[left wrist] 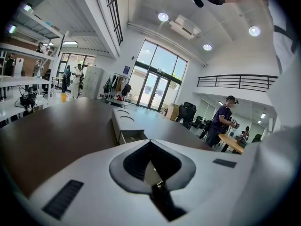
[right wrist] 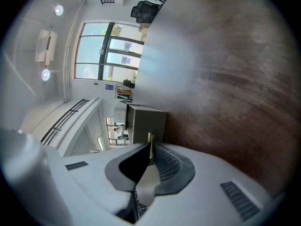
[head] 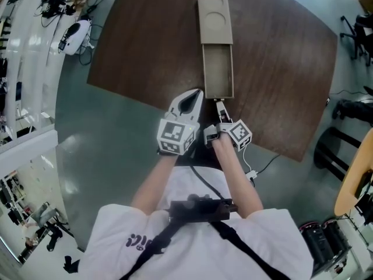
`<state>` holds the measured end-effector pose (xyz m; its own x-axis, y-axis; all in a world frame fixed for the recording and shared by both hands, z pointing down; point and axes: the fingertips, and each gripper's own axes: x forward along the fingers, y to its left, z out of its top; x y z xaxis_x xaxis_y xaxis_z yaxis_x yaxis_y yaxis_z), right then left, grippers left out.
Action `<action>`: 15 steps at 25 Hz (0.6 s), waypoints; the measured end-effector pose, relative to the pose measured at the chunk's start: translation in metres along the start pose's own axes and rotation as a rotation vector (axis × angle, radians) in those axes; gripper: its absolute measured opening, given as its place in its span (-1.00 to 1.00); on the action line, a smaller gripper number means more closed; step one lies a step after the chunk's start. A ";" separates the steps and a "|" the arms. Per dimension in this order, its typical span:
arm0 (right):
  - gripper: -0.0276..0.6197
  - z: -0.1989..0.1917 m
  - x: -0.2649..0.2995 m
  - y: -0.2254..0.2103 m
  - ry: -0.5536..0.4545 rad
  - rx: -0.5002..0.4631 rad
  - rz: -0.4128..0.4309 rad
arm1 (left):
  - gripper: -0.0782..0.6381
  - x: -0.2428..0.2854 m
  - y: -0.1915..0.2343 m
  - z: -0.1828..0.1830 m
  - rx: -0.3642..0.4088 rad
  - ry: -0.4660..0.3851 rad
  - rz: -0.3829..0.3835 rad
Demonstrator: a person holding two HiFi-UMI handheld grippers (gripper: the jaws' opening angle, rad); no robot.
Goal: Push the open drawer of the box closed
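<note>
Head view: dark brown wood table [head: 145, 51] with a curved far edge, standing on a grey-green floor [head: 87, 133]. A white device [head: 74, 37] lies among cables on the floor off the table's left corner.

Left gripper view, room: high white ceiling with round lights, tall glazed doors [left wrist: 155, 86] at the far end, a mezzanine railing [left wrist: 240, 81] on the right and shelving [left wrist: 28, 79] on the left. A person [left wrist: 221, 124] stands beyond the table at right.

Task's thing: beige box [head: 214, 16], long and narrow, on the table's middle. Two round recesses mark its top. Its drawer [head: 218, 69] is pulled out toward the person and looks empty.

Left gripper [head: 197, 95]: over the near table edge, just left of the drawer front and apart from it. Its fingers are closed tip to tip with nothing between them.

Right gripper [head: 220, 104]: right at the drawer front, rolled onto its side. Its fingers are drawn nearly together, and a thin pale tab [right wrist: 150, 139] is pinched at the tips. The tab lies against the drawer's front face. Cannot tell whether it is fixed to the drawer.

Both hands are bare, and each gripper carries its marker cube.
</note>
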<state>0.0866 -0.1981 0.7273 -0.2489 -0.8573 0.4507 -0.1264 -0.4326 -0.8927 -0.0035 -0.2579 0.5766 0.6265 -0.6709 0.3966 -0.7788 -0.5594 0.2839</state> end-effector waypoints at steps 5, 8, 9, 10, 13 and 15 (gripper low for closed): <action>-0.82 -0.003 0.007 0.015 0.013 -0.003 0.028 | -0.76 0.004 0.009 0.005 -0.012 -0.004 0.010; -0.82 -0.004 0.015 0.023 0.020 0.001 0.057 | -0.76 0.007 0.016 0.007 -0.021 -0.004 0.017; -0.82 -0.004 0.017 0.025 0.022 -0.002 0.057 | -0.76 0.007 0.017 0.008 -0.025 -0.004 0.019; -0.82 -0.003 0.018 0.026 0.022 -0.006 0.058 | -0.76 0.008 0.019 0.008 -0.029 -0.004 0.021; -0.81 0.002 0.022 0.030 0.020 -0.027 0.028 | -0.76 0.011 0.027 0.007 -0.041 -0.001 0.031; -0.82 0.005 0.027 0.034 0.021 -0.038 0.030 | -0.76 0.014 0.033 0.007 -0.046 0.001 0.037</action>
<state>0.0800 -0.2374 0.7092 -0.2728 -0.8635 0.4242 -0.1547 -0.3958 -0.9052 -0.0198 -0.2891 0.5852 0.5969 -0.6905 0.4084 -0.8023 -0.5111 0.3085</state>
